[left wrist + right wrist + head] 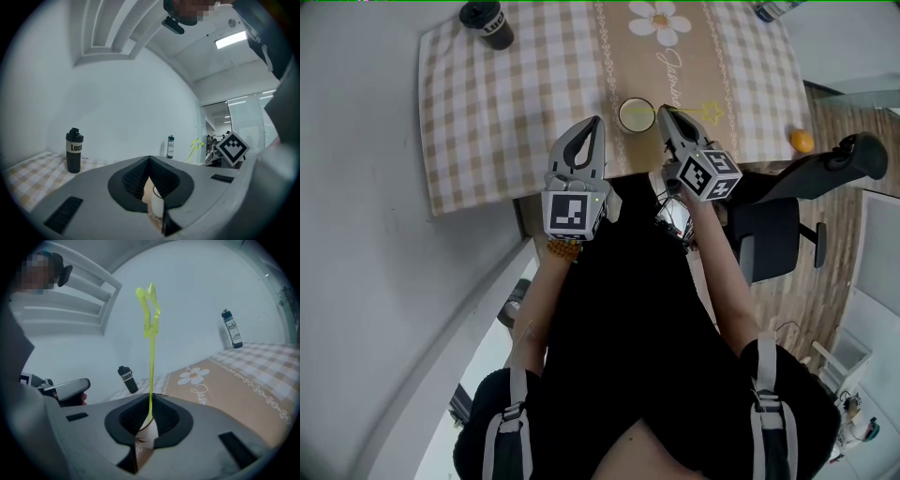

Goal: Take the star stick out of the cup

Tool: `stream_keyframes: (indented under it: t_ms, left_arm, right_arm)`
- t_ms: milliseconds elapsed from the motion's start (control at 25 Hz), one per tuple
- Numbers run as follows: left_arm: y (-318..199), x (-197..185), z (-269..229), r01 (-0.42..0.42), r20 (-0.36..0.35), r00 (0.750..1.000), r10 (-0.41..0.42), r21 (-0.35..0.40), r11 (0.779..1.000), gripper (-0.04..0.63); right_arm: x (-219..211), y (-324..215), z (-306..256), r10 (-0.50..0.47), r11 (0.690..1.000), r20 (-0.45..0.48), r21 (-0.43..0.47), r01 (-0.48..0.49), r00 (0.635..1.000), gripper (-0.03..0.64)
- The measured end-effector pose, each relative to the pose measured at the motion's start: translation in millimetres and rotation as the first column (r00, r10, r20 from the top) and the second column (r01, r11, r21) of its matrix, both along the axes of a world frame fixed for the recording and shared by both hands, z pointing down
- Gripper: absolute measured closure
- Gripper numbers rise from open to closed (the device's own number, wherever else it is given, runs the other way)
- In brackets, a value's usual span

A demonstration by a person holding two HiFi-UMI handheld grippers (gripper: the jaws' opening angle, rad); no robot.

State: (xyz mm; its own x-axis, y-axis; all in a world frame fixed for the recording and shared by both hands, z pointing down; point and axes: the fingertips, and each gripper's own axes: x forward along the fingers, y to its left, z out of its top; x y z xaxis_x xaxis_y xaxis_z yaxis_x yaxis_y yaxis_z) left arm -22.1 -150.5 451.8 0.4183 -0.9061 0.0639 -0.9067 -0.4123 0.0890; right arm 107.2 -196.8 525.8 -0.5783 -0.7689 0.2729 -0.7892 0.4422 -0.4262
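Note:
A thin yellow star stick rises from my right gripper, whose jaws are shut on its shaft. In the head view the stick runs from the right gripper out to the right, its star over the cloth. The white paper cup stands near the table's front edge, just left of that gripper's tips. Whether the stick's lower end is still inside the cup is hidden. My left gripper is shut and empty, level, just left of the cup.
A checked cloth with a tan daisy runner covers the table. A black bottle stands at the far left corner, a blue-capped bottle at the far right, an orange at the right edge. An office chair stands beside the table.

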Motion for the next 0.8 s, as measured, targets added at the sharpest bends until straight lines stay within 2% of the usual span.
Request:
stream_keyframes:
  t_ms: [360,800]
  left_arm:
    - [-3,7,-4,-0.011,0.0,1.0,0.011,0.018,1.0,0.594]
    - [-11,-3,-8,0.015,-0.001,1.0,-0.015,0.025,1.0,0.594]
  right_arm:
    - [4,-9,-7,0.018,1.0,0.003,0.023,-0.019,1.0,0.597]
    - [-7,-23,-9,0.003,0.999,-0.01,0.033,-0.003,1.0,0.597]
